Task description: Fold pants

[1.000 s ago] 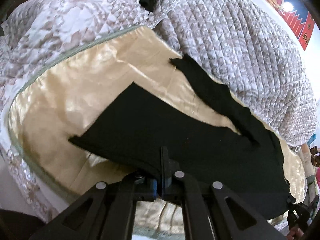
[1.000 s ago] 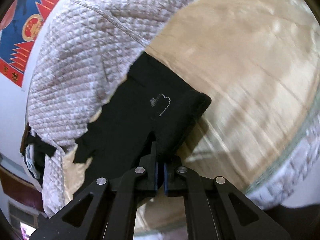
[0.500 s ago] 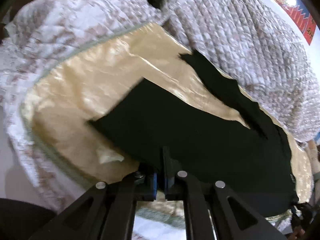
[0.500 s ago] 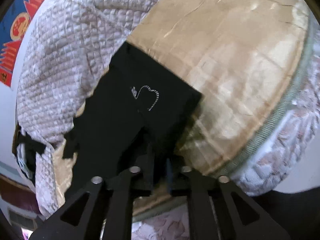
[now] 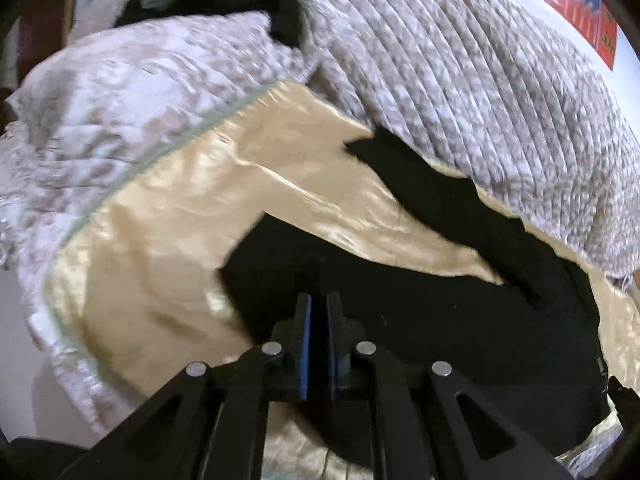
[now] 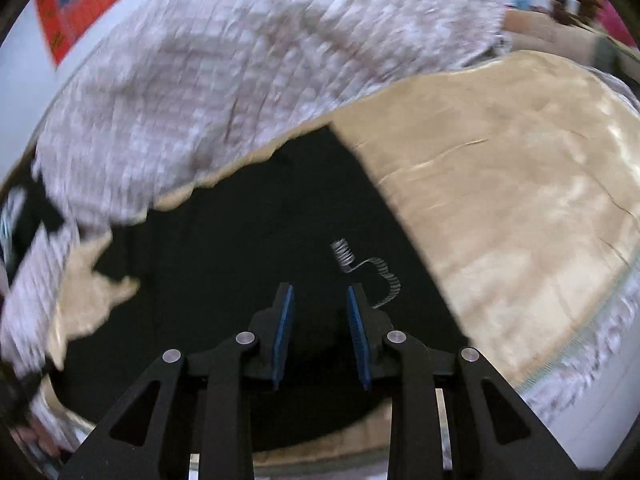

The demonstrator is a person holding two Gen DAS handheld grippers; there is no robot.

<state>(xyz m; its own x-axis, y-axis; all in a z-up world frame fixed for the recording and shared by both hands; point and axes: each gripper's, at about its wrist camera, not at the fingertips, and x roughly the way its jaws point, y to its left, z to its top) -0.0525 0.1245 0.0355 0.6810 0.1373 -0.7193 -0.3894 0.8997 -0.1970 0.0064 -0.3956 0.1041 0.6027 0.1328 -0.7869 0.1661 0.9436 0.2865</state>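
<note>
Pants (image 6: pixel 248 240) — silver squiggle (image 6: pixel 366 268) right-view only

The left tongs (image 5: pixel 318 312) are black. Each of the two fingers is a flat black block with a thin bright blue pad (image 5: pixel 305 344) on its inner face. Behind the fingers, black bars spread out like a fan. Four round silver screws (image 5: pixel 272 348) sit in a row on the bars, and each outer bar has a three-cornered hole cut in it.

The right tongs (image 6: pixel 320 300) look the same: black plastic, blue pads (image 6: pixel 357 340) with tiny ridges, four shiny round screws (image 6: pixel 396 336), and three-cornered holes in the outer bars. Two small pale metal strips (image 6: pixel 439 408) show between the bars low down.
</note>
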